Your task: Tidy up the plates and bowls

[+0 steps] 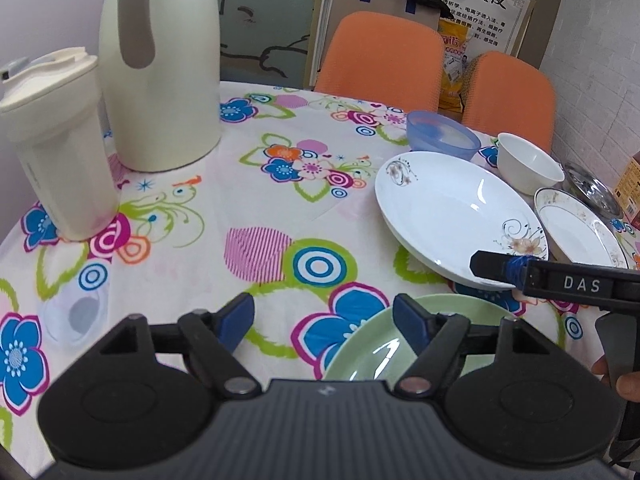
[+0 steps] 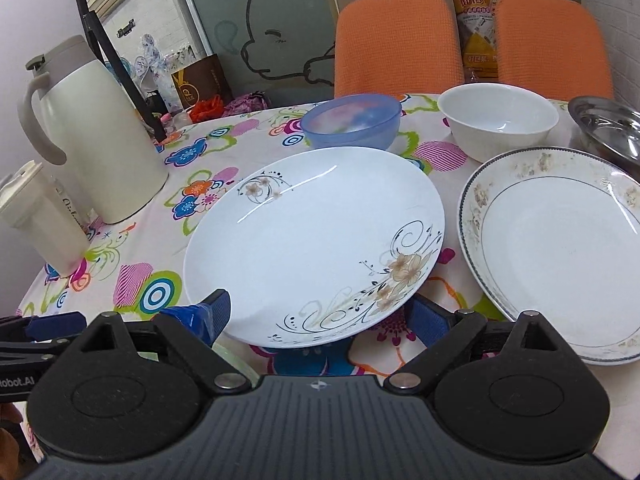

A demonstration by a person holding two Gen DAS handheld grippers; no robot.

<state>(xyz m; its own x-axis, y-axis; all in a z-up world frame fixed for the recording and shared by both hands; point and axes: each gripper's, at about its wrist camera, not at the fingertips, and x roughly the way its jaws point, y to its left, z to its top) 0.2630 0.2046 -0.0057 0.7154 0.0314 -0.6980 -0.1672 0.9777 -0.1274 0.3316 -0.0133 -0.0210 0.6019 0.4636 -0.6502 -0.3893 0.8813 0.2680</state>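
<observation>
A large white plate with flower prints [image 1: 448,208] [image 2: 304,240] lies right of centre on the flowered tablecloth, its near rim seemingly raised. My right gripper [image 2: 320,316] [image 1: 494,268] is open, and its two blue-padded fingers straddle that rim, partly hidden behind it. My left gripper [image 1: 326,318] is open over the cloth and holds nothing. Its right finger hangs above a pale green plate [image 1: 384,352] [image 2: 236,360]. Behind stand a blue bowl [image 1: 444,134] [image 2: 352,120], a white bowl [image 1: 528,166] [image 2: 496,124] and a grey-rimmed plate [image 1: 580,228] [image 2: 560,248].
A cream thermos jug [image 1: 160,80] [image 2: 100,132] and a cream tumbler [image 1: 56,140] [image 2: 40,220] stand at the left. A steel dish [image 1: 592,192] [image 2: 608,124] sits far right beside a brown box [image 1: 630,188]. Two orange chairs [image 1: 380,60] [image 2: 396,40] back the table's far edge.
</observation>
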